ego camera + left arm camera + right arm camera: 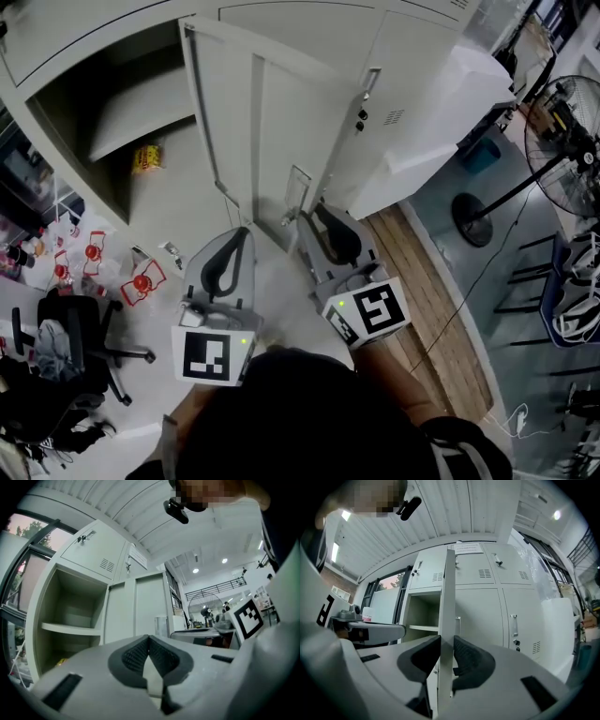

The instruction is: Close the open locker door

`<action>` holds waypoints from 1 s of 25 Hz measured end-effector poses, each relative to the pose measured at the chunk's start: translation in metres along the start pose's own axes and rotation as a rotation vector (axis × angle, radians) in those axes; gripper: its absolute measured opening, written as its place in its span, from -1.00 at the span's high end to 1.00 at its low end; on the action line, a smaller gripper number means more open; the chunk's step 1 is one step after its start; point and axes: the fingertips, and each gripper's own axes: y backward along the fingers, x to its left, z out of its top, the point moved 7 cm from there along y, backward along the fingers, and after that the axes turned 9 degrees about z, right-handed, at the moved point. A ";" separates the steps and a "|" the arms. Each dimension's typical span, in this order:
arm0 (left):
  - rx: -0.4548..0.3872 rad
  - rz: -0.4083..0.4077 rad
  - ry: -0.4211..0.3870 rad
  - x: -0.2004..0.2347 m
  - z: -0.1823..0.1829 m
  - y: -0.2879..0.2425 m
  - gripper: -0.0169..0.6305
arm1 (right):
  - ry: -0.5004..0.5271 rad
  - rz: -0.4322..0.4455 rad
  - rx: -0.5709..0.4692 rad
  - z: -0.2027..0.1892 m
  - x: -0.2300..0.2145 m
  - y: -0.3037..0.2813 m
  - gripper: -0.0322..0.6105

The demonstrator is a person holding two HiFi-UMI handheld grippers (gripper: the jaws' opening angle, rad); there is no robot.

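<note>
Straight ahead of the person, a grey metal locker [412, 56] has one tall door [253, 122] swung out toward the viewer, nearly square to the cabinet front. Its open compartment [94, 112] lies to the left of the door, with a shelf [141, 127] inside and a small yellow packet [147, 157] on the compartment floor.

The door's long axis is upright, and its free edge is the near edge. The hinges are at the far end, on the right side of the opening.

The right gripper [314, 208] is at that free edge. In its own view the thin door edge [447, 620] runs upright between the jaws, which pinch it from both sides.

The left gripper [242, 232] hangs just left of the door, touching nothing. Its jaws are pressed together and empty.

Closing likely means swinging the near edge leftward and away, toward the opening. The right gripper is the nearer and already has the door. The left gripper seems to sit on the side the door must sweep through, so it may need to clear.
</note>
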 end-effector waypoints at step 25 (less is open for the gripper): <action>-0.006 -0.105 -0.009 0.092 0.005 0.042 0.94 | 0.052 -0.158 0.037 0.009 0.120 -0.035 0.59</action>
